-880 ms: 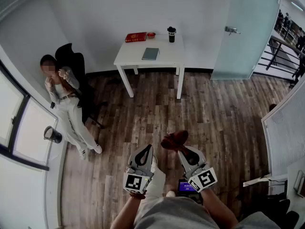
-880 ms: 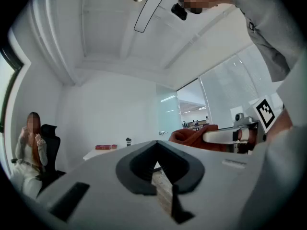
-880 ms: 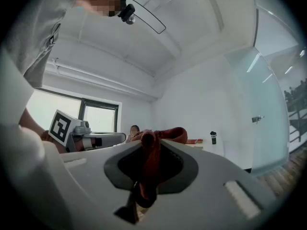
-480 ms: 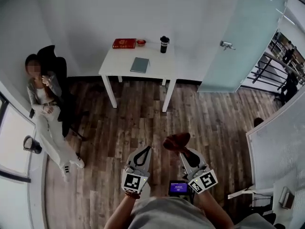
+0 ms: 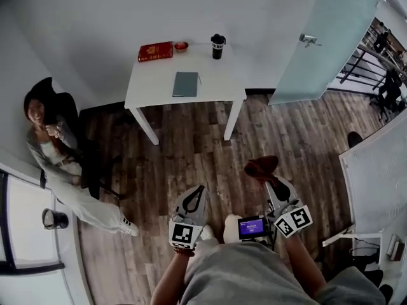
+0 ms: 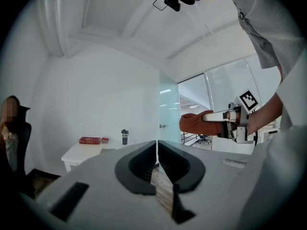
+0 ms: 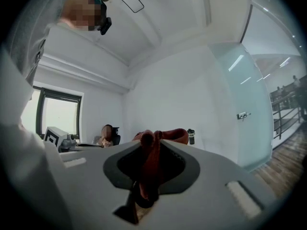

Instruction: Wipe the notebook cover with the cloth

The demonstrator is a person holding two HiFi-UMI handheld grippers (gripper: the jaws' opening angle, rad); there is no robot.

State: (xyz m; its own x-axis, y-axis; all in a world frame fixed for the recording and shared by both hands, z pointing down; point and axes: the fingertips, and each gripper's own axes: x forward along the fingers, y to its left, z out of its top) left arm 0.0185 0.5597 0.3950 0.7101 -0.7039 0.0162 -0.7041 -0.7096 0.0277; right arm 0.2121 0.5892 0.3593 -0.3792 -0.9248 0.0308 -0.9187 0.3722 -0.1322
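Right gripper (image 5: pixel 272 182) fingers clamped on cloth (image 5: pixel 261 168): likely soft, light, bunched; hold at fold. Left gripper (image 5: pixel 200 190) fingers together, empty. Notebook (image 5: pixel 185 84) on worktop (image 5: pixel 152 88), well apart: probably stiff, may slide.

The cloth (image 5: pixel 261 168) looks soft and matt, the floor (image 5: pixel 191 161) grained wood, the door (image 5: pixel 318 37) frosted glass.

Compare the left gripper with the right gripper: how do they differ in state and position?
The left gripper has its jaws shut on nothing, while the right gripper is shut on the rust-red cloth, which bunches out past its tips. In the head view the right gripper sits a little further forward than the left gripper. Both carry a marker cube, point roughly level, and are well short of the white table with the notebook.
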